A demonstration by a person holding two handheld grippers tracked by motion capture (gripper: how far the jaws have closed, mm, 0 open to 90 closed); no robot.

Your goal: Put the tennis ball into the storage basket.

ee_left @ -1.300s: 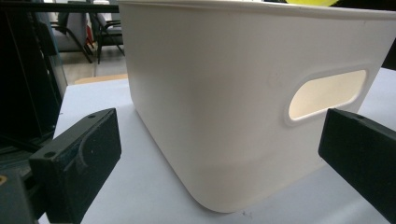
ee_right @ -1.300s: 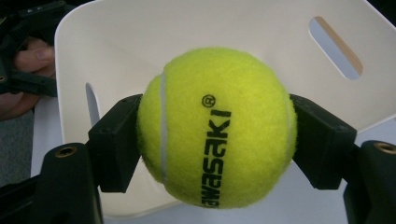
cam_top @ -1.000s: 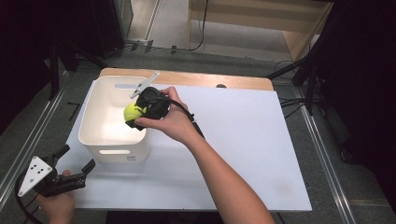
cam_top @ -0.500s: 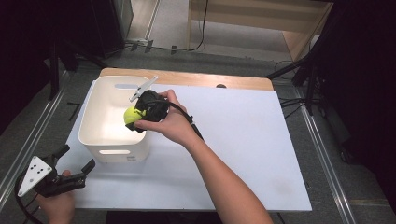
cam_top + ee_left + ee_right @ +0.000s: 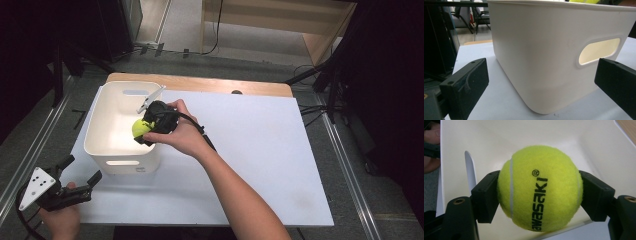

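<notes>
A yellow tennis ball [image 5: 140,128] [image 5: 540,188] is held over the inside of the white plastic bin [image 5: 109,150], near its right wall. My right gripper [image 5: 142,131] [image 5: 537,195] is shut on the ball, one black jaw on each side of it. My left gripper [image 5: 81,173] [image 5: 541,82] stands open at the table's front left corner, pointing at the bin's near wall [image 5: 549,55] and its handle slot, with nothing between its jaws.
The bin stands on a white sheet [image 5: 250,150] that covers the table. A wooden strip [image 5: 210,86] runs along the far edge. Metal rails [image 5: 345,165] flank the table, with cables on the floor behind.
My right gripper has carried the ball a little toward the near side and lower over the bin. The left gripper has stayed in place.
</notes>
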